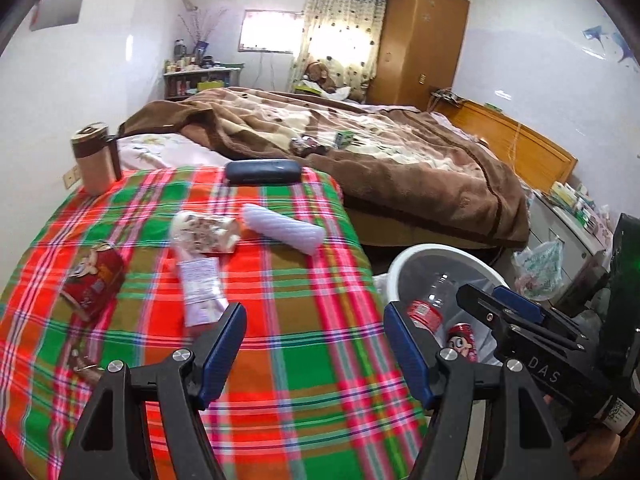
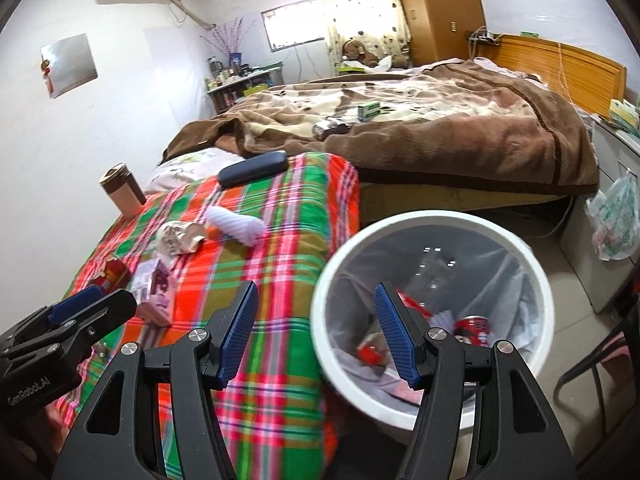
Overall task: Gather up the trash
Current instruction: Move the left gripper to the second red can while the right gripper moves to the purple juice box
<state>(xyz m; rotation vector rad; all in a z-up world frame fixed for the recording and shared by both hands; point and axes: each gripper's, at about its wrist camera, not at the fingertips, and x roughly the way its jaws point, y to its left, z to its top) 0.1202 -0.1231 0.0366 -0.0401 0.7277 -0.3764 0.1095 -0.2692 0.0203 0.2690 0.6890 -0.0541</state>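
the left gripper (image 1: 314, 344) hovers low in its own frame over the plaid cloth (image 1: 280, 360), jaws spread with nothing between them. the right gripper (image 2: 316, 332) is likewise parted and empty, straddling the near rim of the white bin (image 2: 532, 264) at lower right of its view.

trash left on the cloth: a flat pale pink packet (image 1: 200, 288) left of centre, a crumpled printed wrapper (image 1: 204, 234) just above it, a red cartoon-printed carton (image 1: 90, 280) at mid left, and a ribbed translucent white tube (image 1: 284, 228) near centre. in the bin already lie a clear bottle with a red label (image 1: 426, 304) and a red can (image 1: 460, 338).

the packet looks light, thin and slick; it would likely buckle, so pinching across its free lower edge seems best. the wrapper is soft and will crush anywhere. the carton looks stiffer; grip across its narrow sides. the tube may roll, so take it across the middle.

hard to tell: whether the carton or tube is empty, what the small brown scrap (image 1: 82, 362) at lower left is, and the bin's bottom, partly masked by the right fingers (image 2: 394, 336).
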